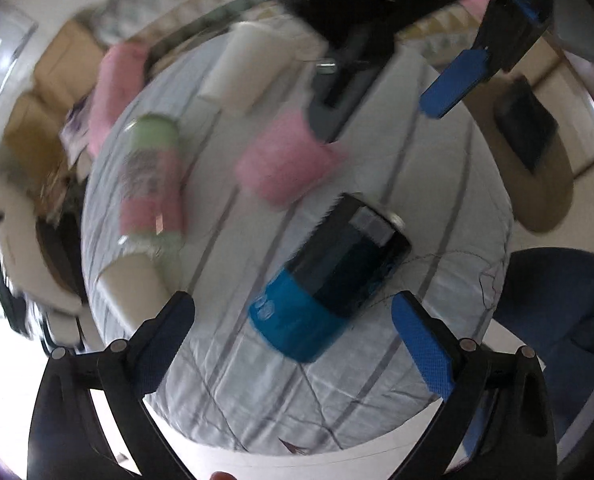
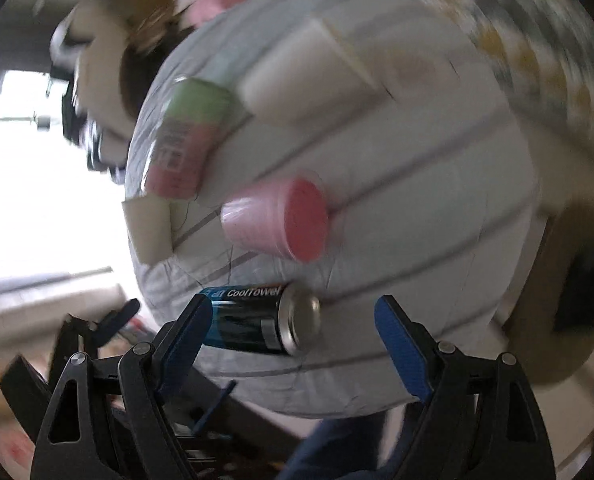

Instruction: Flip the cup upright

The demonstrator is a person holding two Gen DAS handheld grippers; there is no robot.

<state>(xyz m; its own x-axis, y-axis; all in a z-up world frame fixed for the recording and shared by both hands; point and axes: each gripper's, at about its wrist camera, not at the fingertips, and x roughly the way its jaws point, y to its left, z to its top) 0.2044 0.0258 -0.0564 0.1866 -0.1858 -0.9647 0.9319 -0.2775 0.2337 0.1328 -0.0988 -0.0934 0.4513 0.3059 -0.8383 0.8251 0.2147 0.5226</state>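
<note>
Striped cloth (image 2: 437, 240) carries the pink cup (image 2: 275, 220) on its side at twelve o'clock; right gripper (image 2: 293, 344) and left gripper (image 1: 293, 332) gape empty, ready to grab.

Both grippers — left gripper (image 1: 293, 320), right gripper (image 2: 293, 320) — have black linkage arms, silver pivot screws, textured blue finger pads (image 1: 425, 344).

On the dark blue can (image 2: 257, 326) you can read "CoolTowel" in white letters in your right wrist view. The pink-green bottle (image 2: 187, 136) maybe has printed text, but it is too blurred.
</note>
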